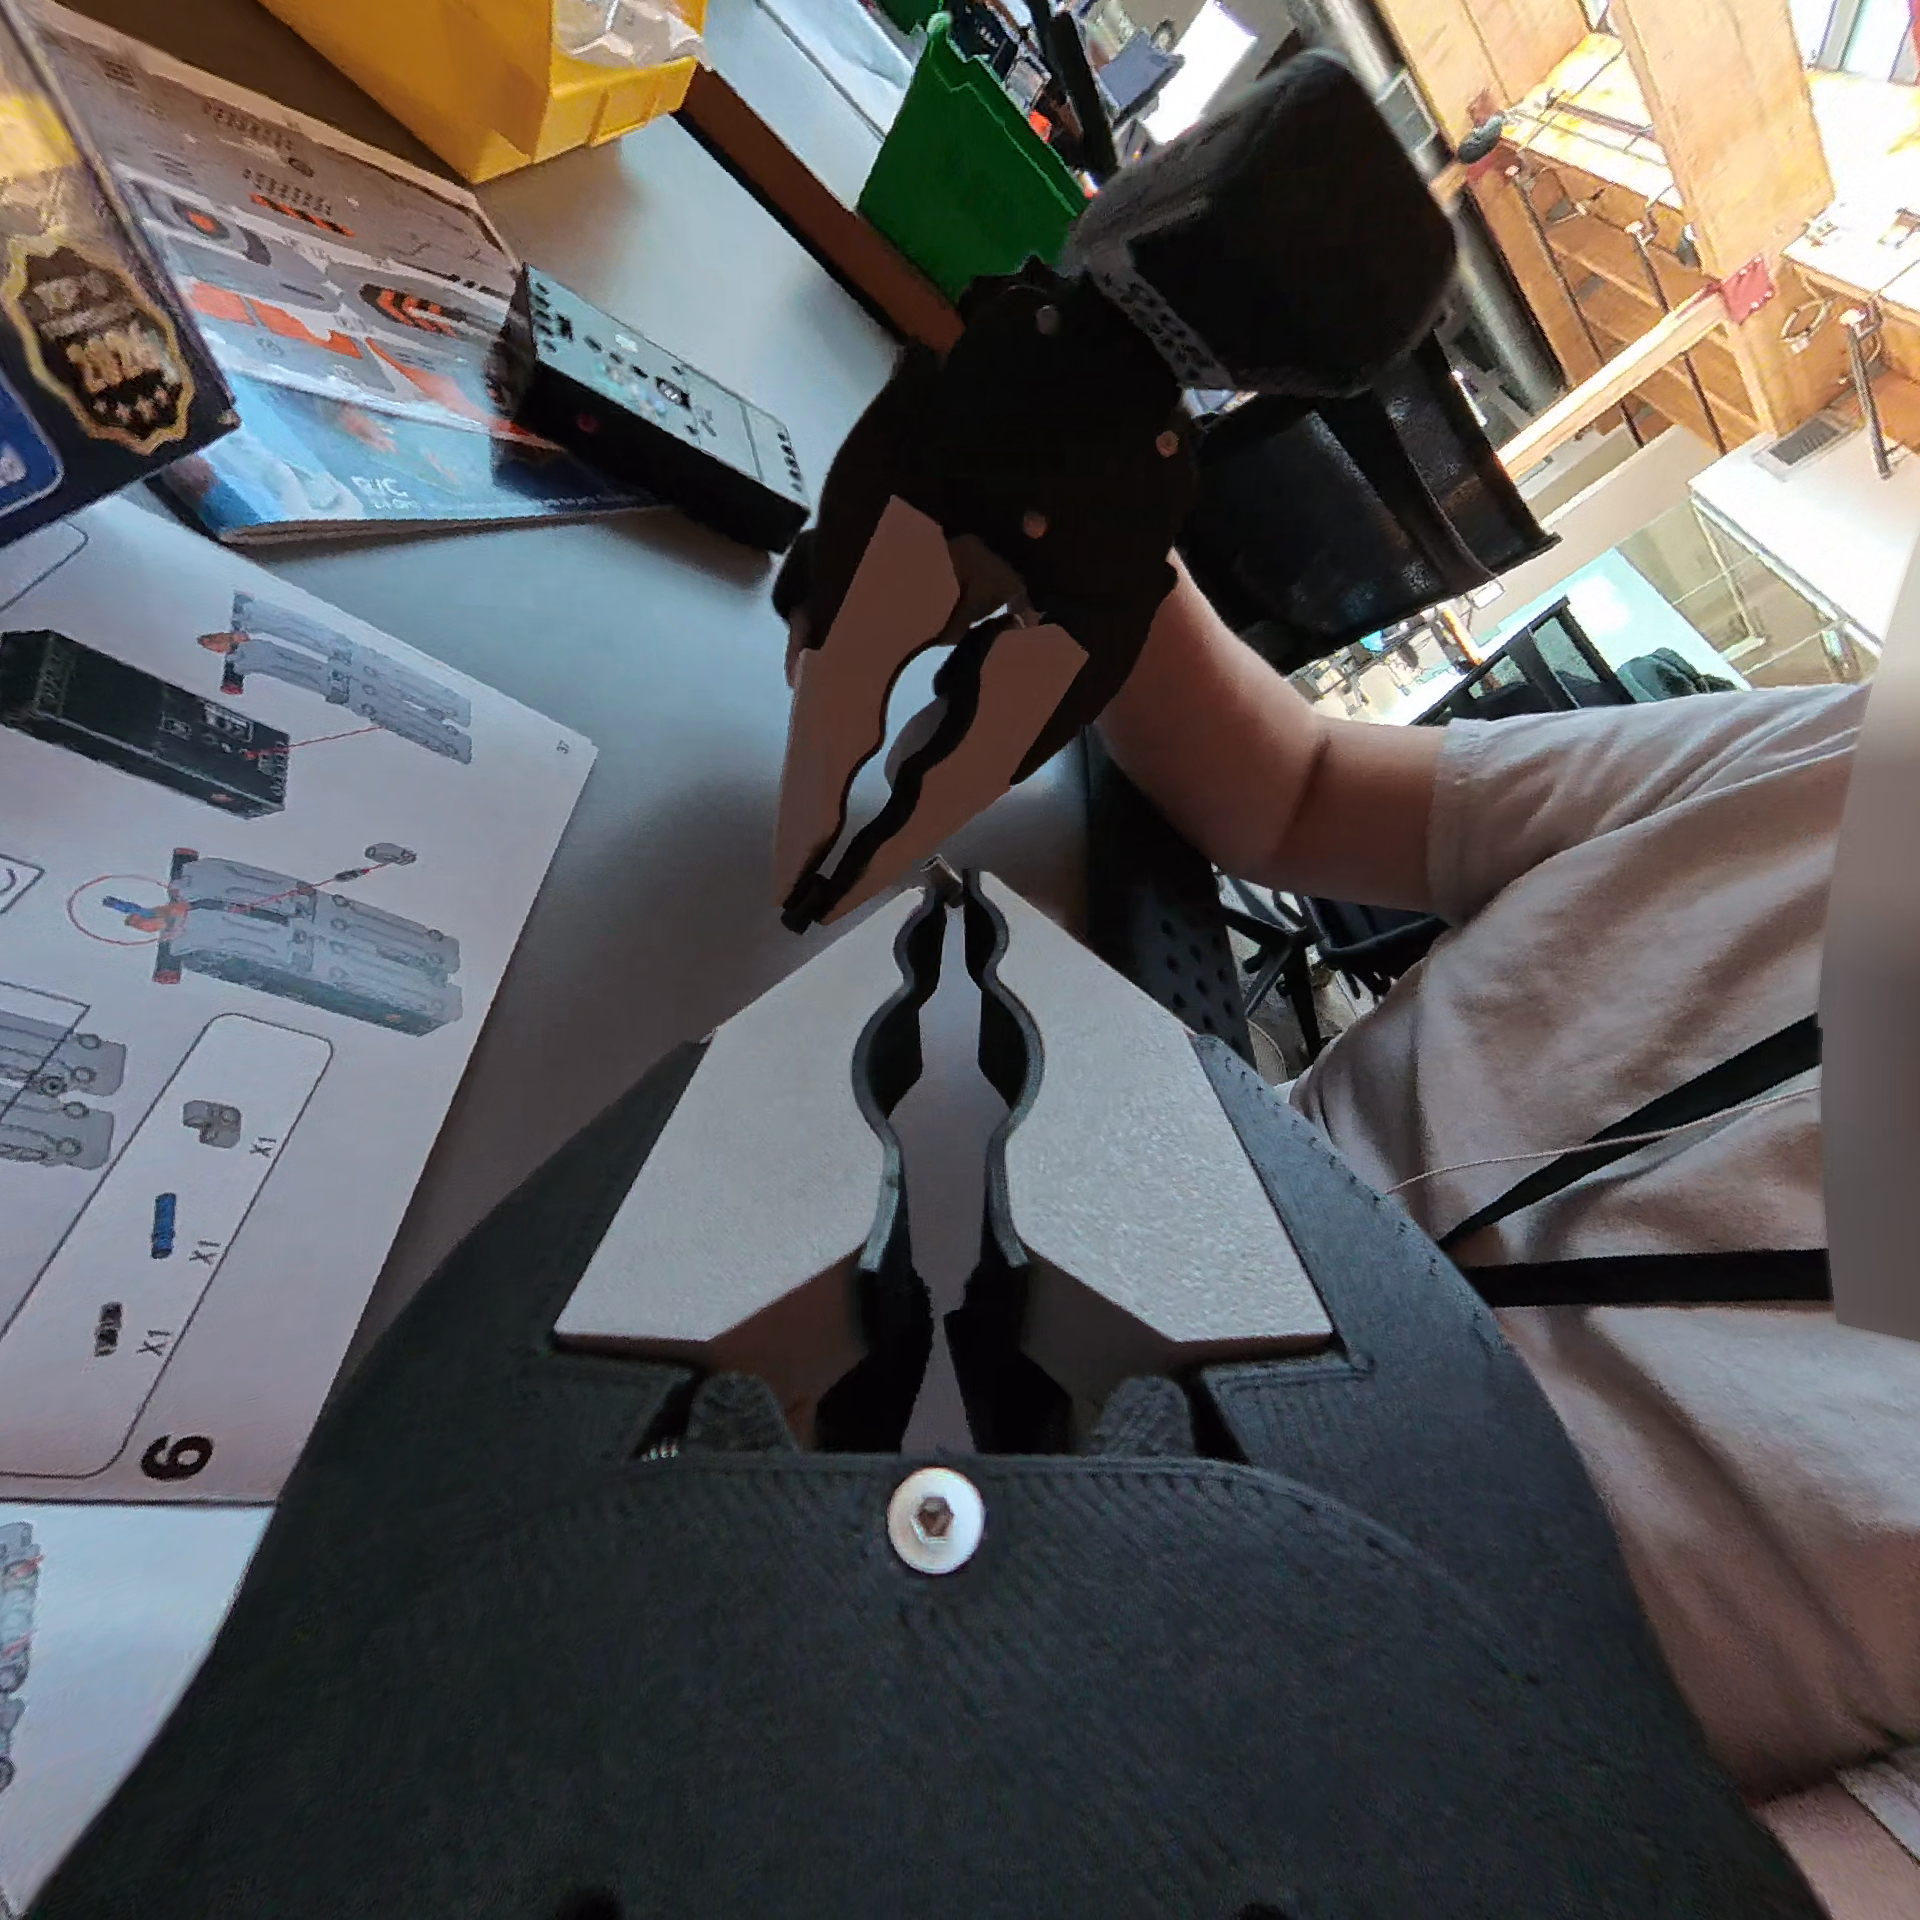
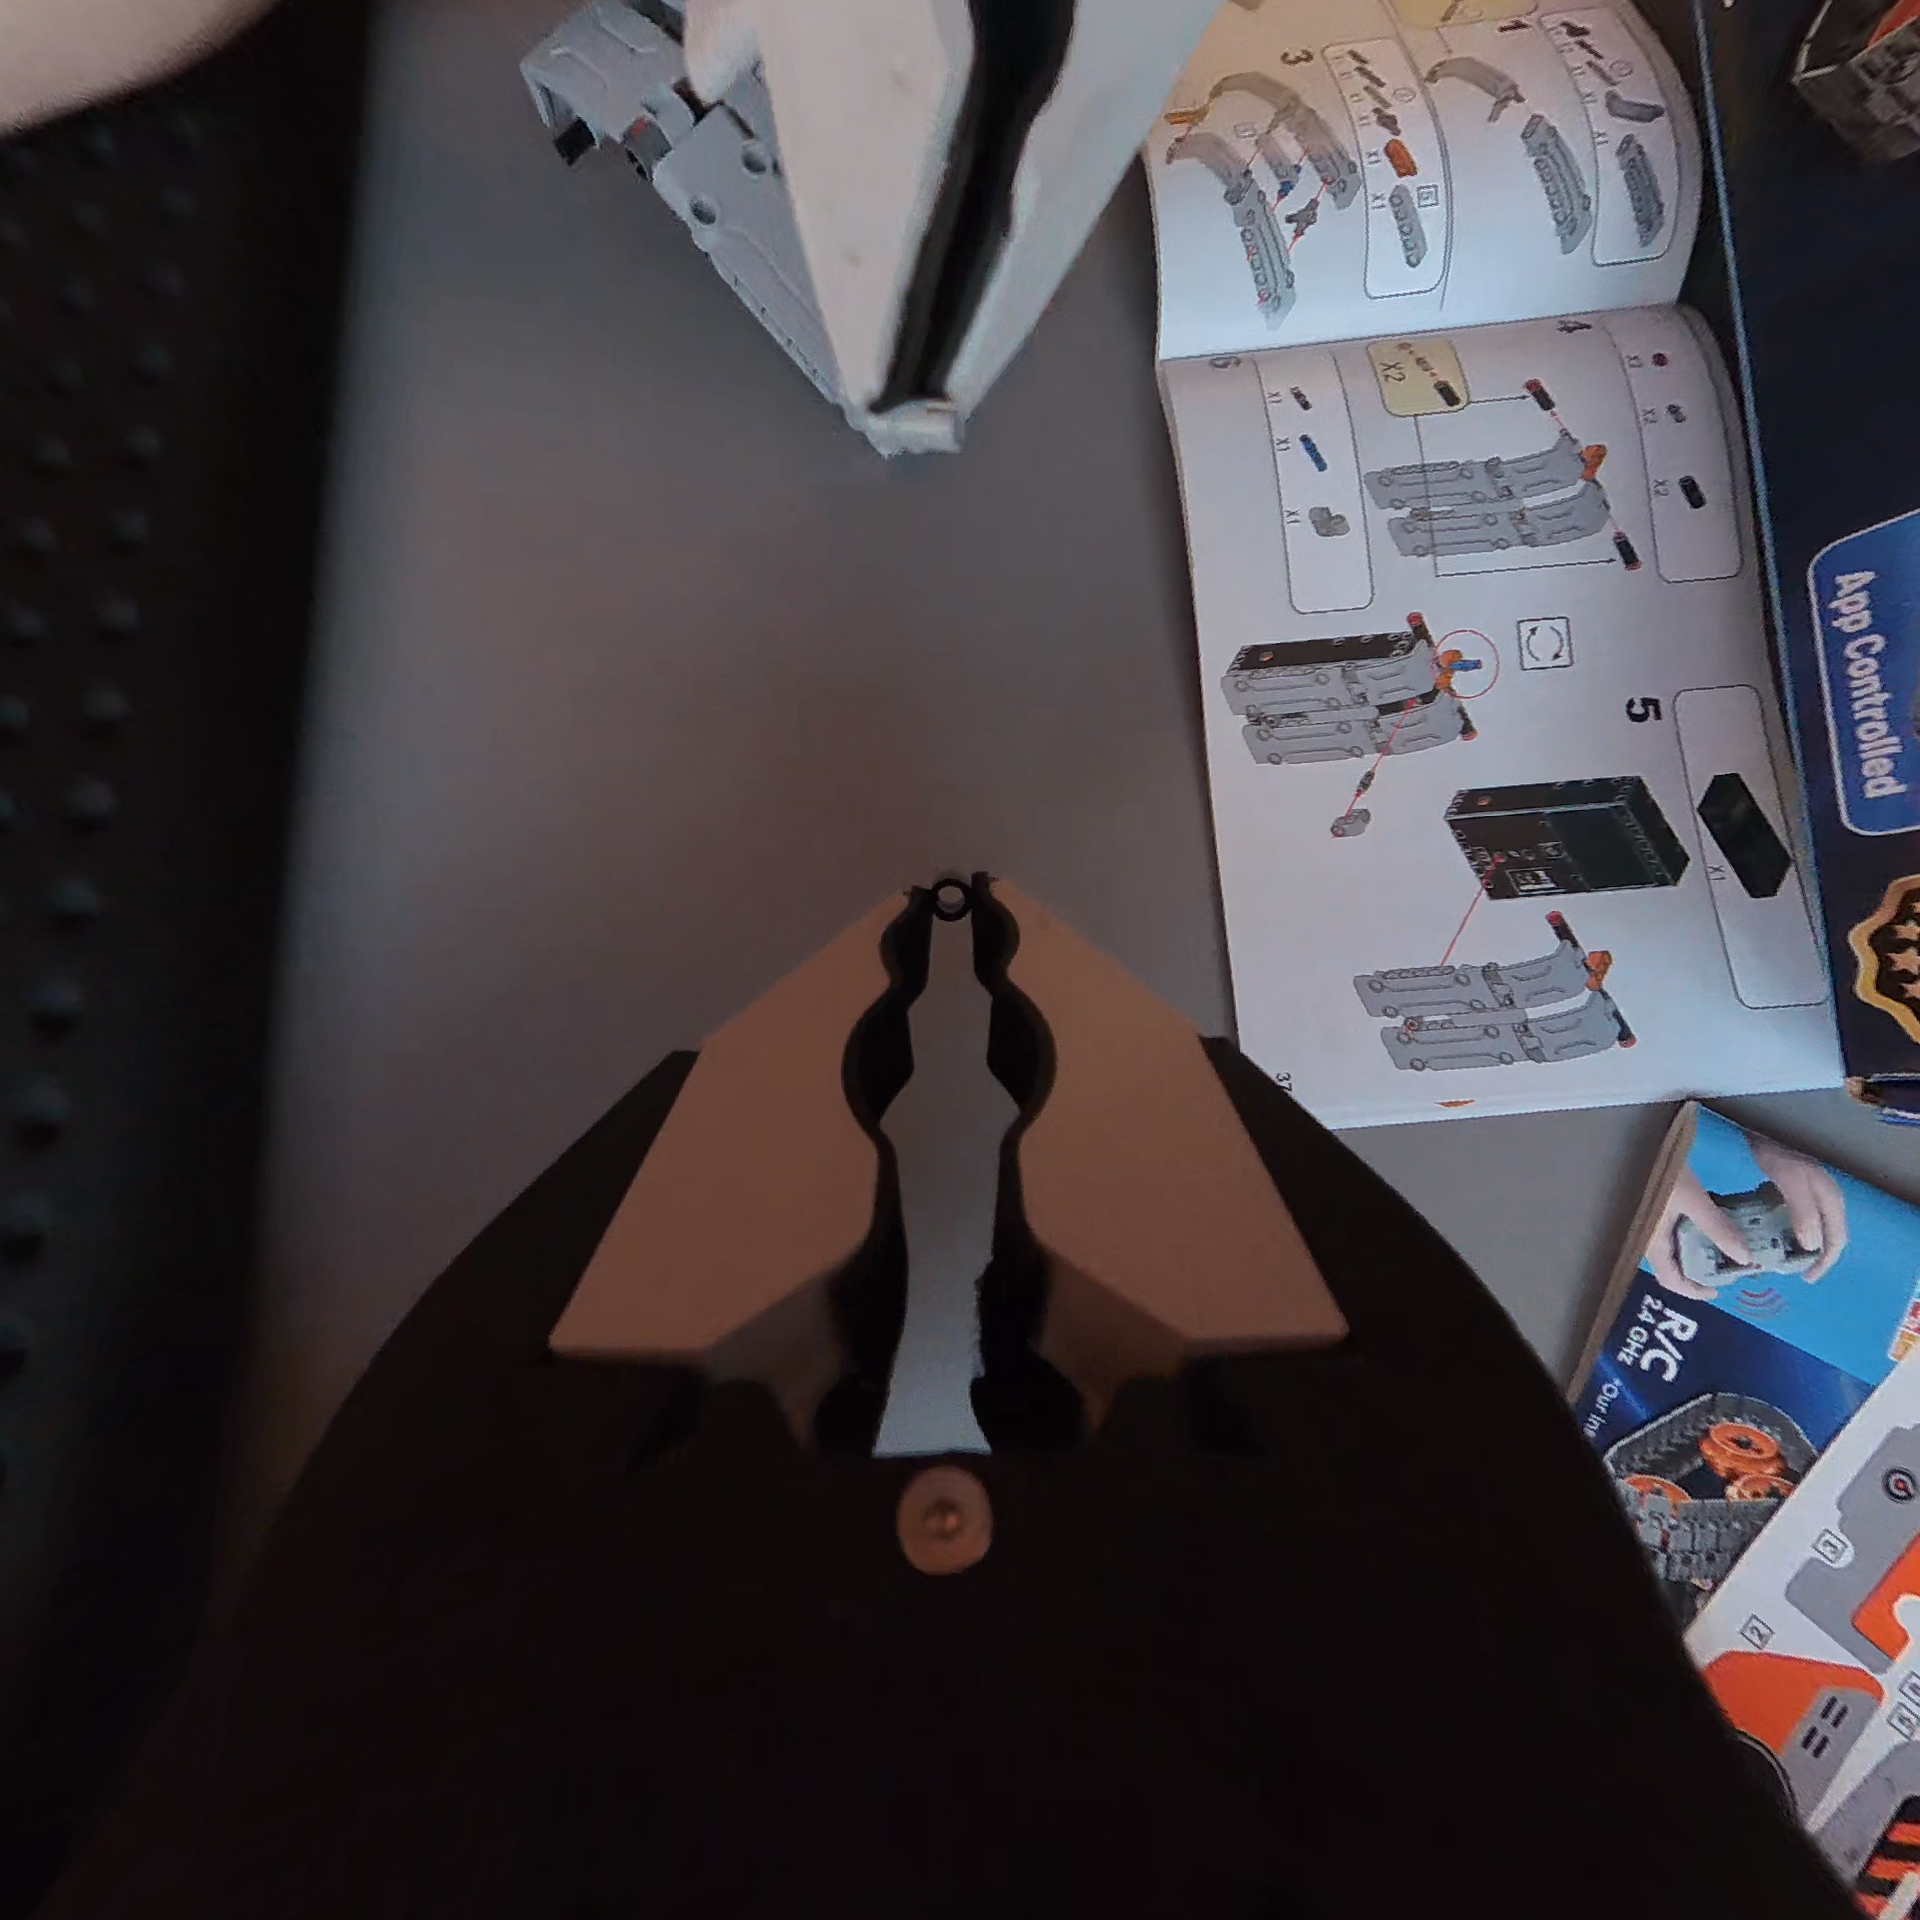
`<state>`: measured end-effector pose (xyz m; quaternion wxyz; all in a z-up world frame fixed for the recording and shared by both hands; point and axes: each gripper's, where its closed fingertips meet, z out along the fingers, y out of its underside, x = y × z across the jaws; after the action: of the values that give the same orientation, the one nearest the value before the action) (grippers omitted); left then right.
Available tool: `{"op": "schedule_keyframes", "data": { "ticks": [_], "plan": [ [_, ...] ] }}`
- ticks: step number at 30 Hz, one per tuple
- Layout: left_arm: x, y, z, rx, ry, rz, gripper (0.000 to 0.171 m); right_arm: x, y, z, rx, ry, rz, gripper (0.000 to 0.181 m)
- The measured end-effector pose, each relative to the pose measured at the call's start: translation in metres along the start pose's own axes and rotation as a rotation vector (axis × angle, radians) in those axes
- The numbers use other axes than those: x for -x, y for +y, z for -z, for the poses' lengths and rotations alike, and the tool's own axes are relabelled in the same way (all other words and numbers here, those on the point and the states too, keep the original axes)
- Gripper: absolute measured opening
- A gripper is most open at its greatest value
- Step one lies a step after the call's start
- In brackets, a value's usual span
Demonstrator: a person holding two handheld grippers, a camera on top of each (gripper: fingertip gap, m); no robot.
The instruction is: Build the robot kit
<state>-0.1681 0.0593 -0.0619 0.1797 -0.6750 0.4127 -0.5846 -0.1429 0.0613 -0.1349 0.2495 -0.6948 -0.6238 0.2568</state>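
My left gripper (image 1: 945, 883) is shut at its tips on a grey brick assembly (image 2: 707, 197). In its own view only a small grey bit (image 1: 938, 865) shows between the tips. In the right wrist view the left gripper (image 2: 914, 410) comes in from the top, and the assembly runs along its left side. My right gripper (image 2: 948, 896) is shut on a small black pin (image 2: 948, 898), seen end-on as a ring. In the left wrist view the right gripper (image 1: 808, 904) points down, just left of my left tips. Both hover above the grey table (image 2: 675, 675).
An open instruction booklet (image 2: 1455, 727) lies on the table, also in the left wrist view (image 1: 260, 935). Beyond it are a black electronic box (image 1: 644, 416), printed card packaging (image 1: 312, 312), a dark blue carton (image 2: 1849, 623), a yellow bin (image 1: 499, 73) and a green bin (image 1: 966, 187). A person's arm (image 1: 1247, 748) reaches in. Across from one pair of fingers to the other is roughly 8 centimeters. Both grippers' tips are roughly 15 centimeters from the dark blue carton (image 2: 1849, 623).
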Motion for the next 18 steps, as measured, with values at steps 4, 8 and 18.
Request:
{"op": "schedule_keyframes", "data": {
  "ticks": [4,8,18],
  "plan": [
    [0.013,0.011,-0.006,0.048,-0.02,0.079,0.002,0.001,0.0,0.002,0.01,0.019,0.042,0.007],
    [0.015,0.019,-0.012,0.092,-0.027,0.086,0.002,-0.001,0.01,0.002,0.082,0.06,0.08,0.007],
    [-0.009,0.025,-0.02,0.133,0.125,0.089,0.001,0.027,-0.042,0.03,-0.383,-0.32,-0.093,0.007]
  ]
}}
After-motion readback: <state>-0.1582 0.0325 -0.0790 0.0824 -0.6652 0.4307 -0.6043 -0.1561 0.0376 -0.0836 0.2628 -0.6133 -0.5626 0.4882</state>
